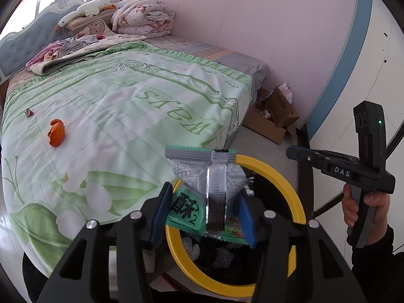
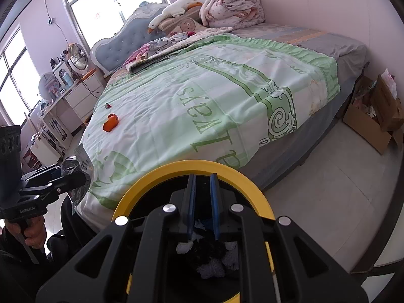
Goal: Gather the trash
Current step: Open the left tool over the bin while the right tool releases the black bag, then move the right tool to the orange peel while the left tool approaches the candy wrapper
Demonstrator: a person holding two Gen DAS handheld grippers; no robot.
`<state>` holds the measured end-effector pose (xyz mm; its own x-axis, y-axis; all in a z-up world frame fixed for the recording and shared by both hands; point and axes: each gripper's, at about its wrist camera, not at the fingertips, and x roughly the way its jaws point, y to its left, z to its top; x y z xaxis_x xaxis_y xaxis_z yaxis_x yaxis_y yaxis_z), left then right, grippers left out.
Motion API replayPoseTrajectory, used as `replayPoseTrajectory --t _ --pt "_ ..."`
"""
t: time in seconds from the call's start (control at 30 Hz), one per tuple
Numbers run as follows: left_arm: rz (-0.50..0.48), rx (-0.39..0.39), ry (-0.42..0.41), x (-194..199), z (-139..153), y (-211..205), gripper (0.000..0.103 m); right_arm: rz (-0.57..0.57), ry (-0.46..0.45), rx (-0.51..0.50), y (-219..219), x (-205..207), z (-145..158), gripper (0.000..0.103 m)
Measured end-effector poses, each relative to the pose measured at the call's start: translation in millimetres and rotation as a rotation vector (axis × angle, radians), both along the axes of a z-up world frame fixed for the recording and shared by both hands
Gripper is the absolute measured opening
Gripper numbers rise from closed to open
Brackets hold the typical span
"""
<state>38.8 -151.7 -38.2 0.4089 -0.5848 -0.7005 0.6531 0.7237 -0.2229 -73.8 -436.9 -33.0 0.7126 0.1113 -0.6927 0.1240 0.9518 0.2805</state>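
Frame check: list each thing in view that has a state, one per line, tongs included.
Left tongs: open, wrapper loose between the pads.
Right tongs: shut, empty, over the bin.
Wrapper: over the bin mouth, not yet dropped in.
Bin: upright, open, trash inside.
Orange peel: lying on the quilt, uncollected.
Small scrap: on the quilt, uncollected.
Cardboard box: open, on the floor.

Readable text, itemised: "DAS" is printed on the right tool (image 1: 342, 171); the character "酥" with a small "2" is printed on the green wrapper (image 1: 199, 197); partly legible green lettering is printed on the bedspread (image 1: 174, 112).
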Motion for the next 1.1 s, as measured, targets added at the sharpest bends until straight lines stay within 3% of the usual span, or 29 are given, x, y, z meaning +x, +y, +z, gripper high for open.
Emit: replayPoseTrajectory --t 0.03,0.13,0.2,0.5,0.63,0.93,1.1 --pt "0.005 -0.001 0.001 0.5 -0.5 0.7 0.056 -0.005 0.0 0.002 -1.2 -0.2 0.1 0.013" --pt "0.019 -0.008 0.006 2.6 -1.2 3.8 0.068 -0.025 -0.008 0.015 -6.0 -1.0 1.3 0.029" --pt "0.02 -0.016 0.015 4.7 -1.4 5.9 0.071 -0.04 -0.014 0.021 -9.1 -1.1 2.8 0.029" --pt "0.081 -0.036 0.0 21.6 0.6 24.0 0.074 -0.031 -0.055 0.028 -6.9 14.1 10.7 0.031" --pt "0.137 -0.042 -0.033 34.1 4.5 41.0 0.078 -0.004 -0.079 0.032 2.6 29.6 13.3 0.038" --pt "0.297 -0.067 -0.08 78.2 13.9 95.1 0.083 0.114 -0.087 0.028 45.5 87.9 15.8 0.046" --pt "0.403 -0.063 -0.098 109.3 16.0 130.6 0.085 0.18 -0.087 0.037 72.5 128.6 15.0 0.056"
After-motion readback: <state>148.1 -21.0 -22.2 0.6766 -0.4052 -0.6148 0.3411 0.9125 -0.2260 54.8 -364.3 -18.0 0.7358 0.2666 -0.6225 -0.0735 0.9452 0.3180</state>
